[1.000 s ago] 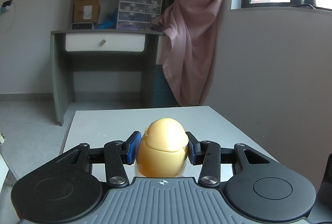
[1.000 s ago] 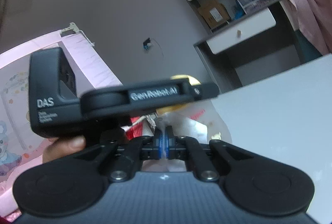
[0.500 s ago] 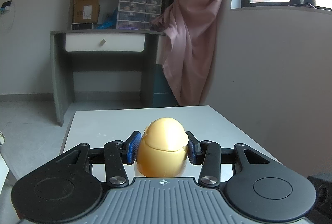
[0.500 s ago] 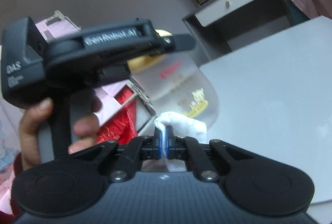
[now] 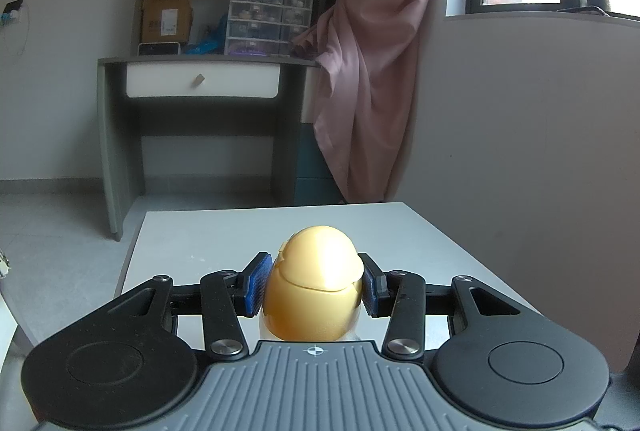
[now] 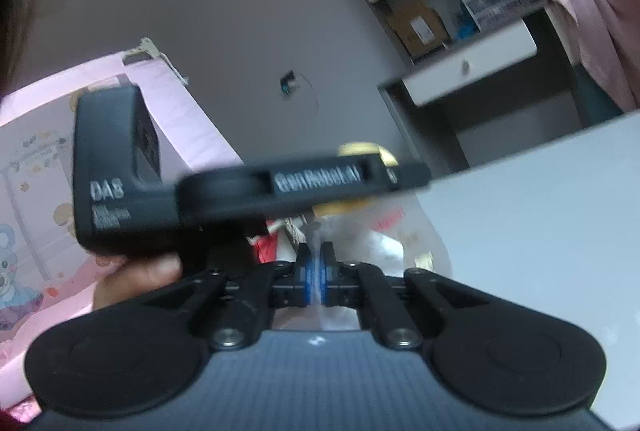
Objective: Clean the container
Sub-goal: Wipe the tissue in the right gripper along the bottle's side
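My left gripper (image 5: 314, 287) is shut on the yellow domed cap (image 5: 316, 295) of a clear plastic container, holding it upright over the white table (image 5: 224, 235). In the right wrist view the container's clear body (image 6: 404, 235) with red print shows below the left gripper's black body (image 6: 256, 187), with the yellow cap (image 6: 366, 151) above it. My right gripper (image 6: 315, 271) is shut on a white cloth (image 6: 314, 243), held against the container's side. The image there is blurred.
A grey desk with a white drawer (image 5: 200, 81) and shelves stands behind the table. A pink curtain (image 5: 372, 71) hangs at the right by the wall. A pink playpen (image 6: 36, 159) is to the left. The person's hand (image 6: 136, 275) grips the left gripper's handle.
The right gripper with the cloth has moved along the container's side, swinging its view down and back up. The left gripper and the container have stayed still.
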Motion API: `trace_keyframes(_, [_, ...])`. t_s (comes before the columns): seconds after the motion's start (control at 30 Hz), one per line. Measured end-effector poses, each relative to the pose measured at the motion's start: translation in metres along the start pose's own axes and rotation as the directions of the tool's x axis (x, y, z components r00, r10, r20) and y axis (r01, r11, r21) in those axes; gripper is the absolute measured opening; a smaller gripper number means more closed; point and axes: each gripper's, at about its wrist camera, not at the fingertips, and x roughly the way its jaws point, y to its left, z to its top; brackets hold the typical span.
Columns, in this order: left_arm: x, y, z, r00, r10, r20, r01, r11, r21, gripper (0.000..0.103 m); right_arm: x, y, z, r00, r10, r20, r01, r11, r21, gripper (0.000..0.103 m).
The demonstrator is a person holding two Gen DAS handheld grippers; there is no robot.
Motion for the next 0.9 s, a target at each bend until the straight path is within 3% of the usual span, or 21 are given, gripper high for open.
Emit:
trace_keyframes(0.17, [0.0,0.003,-0.001,1.0,-0.001,0.003,0.001,1.0,0.001,0.046,0.006,-0.005,-0.004,1.0,-0.001,-0.008,0.001,1.0,0.025,0.004])
trace_keyframes(0.57, [-0.003,0.007,-0.003,1.0,0.003,0.005,-0.003,1.0,0.006,0.046,0.013,-0.021,-0.034,0.985,-0.054,-0.165,0.068,0.994,0.081,0.004])
trace_keyframes(0.77, [-0.003,0.007,-0.002,1.0,0.005,0.002,-0.005,1.0,0.006,0.046,0.012,-0.021,-0.034,0.982,-0.083,-0.17,0.095,0.994,0.061,0.005])
trace_keyframes(0.9, [-0.004,0.006,-0.004,1.0,0.006,0.003,-0.006,1.0,0.004,0.046,0.0,-0.013,-0.023,0.993,-0.072,-0.098,0.075,0.996,0.036,0.005])
